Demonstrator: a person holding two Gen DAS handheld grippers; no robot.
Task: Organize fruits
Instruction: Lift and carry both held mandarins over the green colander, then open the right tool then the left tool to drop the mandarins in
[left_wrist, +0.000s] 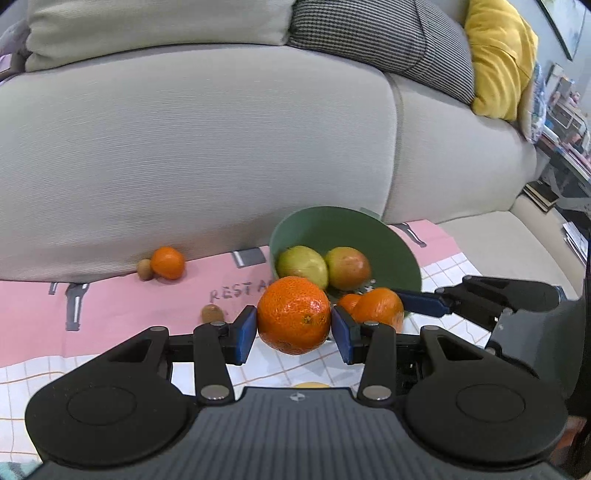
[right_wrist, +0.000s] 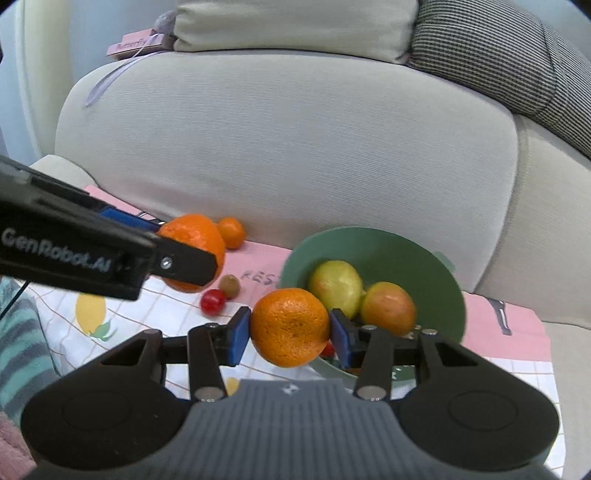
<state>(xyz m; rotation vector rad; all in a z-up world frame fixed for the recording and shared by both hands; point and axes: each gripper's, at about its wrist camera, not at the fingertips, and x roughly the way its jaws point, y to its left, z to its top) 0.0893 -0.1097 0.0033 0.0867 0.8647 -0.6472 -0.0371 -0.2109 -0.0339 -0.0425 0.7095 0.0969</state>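
My left gripper (left_wrist: 294, 325) is shut on an orange (left_wrist: 293, 315) and holds it above the cloth, just left of a green bowl (left_wrist: 384, 240). My right gripper (right_wrist: 290, 330) is shut on another orange (right_wrist: 290, 326) at the bowl's (right_wrist: 436, 273) near rim. The bowl holds two yellow-green fruits (right_wrist: 336, 284). In the left wrist view the right gripper's orange (left_wrist: 380, 308) shows at the bowl's rim. In the right wrist view the left gripper's orange (right_wrist: 201, 230) shows at the left.
A small orange (left_wrist: 168, 262) and a kiwi (left_wrist: 144, 269) lie by the sofa back (left_wrist: 184, 147). Another kiwi (right_wrist: 229, 286) and a red tomato (right_wrist: 213, 301) lie on the pink and white cloth (left_wrist: 129, 302). Cushions (left_wrist: 498, 55) line the sofa top.
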